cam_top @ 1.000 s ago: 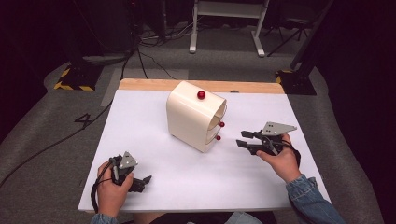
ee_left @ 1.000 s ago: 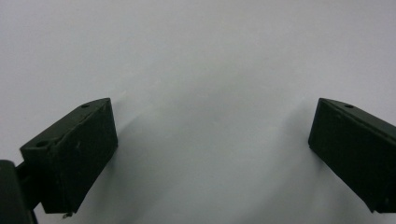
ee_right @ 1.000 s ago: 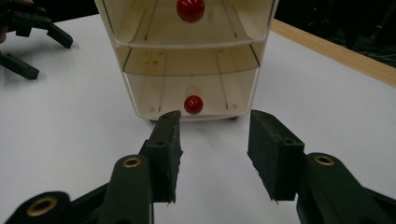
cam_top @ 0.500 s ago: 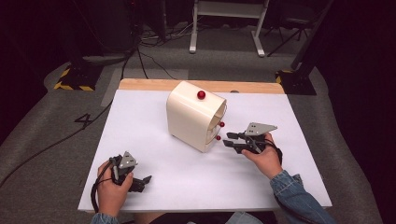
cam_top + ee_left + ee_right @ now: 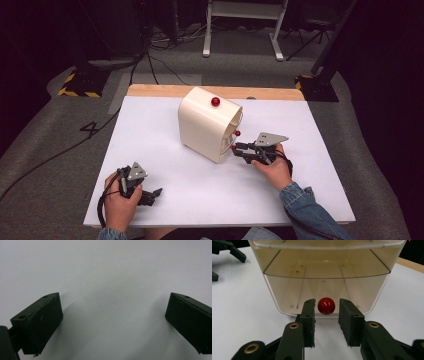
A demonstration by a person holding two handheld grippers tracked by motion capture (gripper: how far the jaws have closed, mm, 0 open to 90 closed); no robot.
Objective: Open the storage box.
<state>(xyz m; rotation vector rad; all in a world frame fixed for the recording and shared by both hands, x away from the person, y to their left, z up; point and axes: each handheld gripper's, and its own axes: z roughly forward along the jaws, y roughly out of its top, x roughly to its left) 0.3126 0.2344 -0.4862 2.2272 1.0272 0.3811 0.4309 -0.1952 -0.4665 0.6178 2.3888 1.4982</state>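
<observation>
A cream box [image 5: 205,125] with rounded corners stands mid-table, a red knob [image 5: 215,101] on its top face. Its open side faces right and holds clear drawers [image 5: 324,272] with red knobs [image 5: 238,133]. My right gripper [image 5: 236,148] is at the lowest drawer. In the right gripper view the lowest knob [image 5: 326,306] sits between the open jaws of the right gripper [image 5: 326,312], with a small gap on each side. My left gripper [image 5: 152,195] rests near the table's front left. In the left gripper view the left gripper [image 5: 112,315] has its jaws wide apart over bare white table.
The white tabletop [image 5: 310,130] has a wooden strip [image 5: 150,91] along its far edge. Cables [image 5: 150,60] and white stand legs [image 5: 240,30] lie on the grey floor behind. The left gripper [image 5: 227,250] shows far off in the right gripper view.
My right gripper has moved left across the table to the box, bringing its jaws around the lowest drawer's knob. The left hand has stayed put.
</observation>
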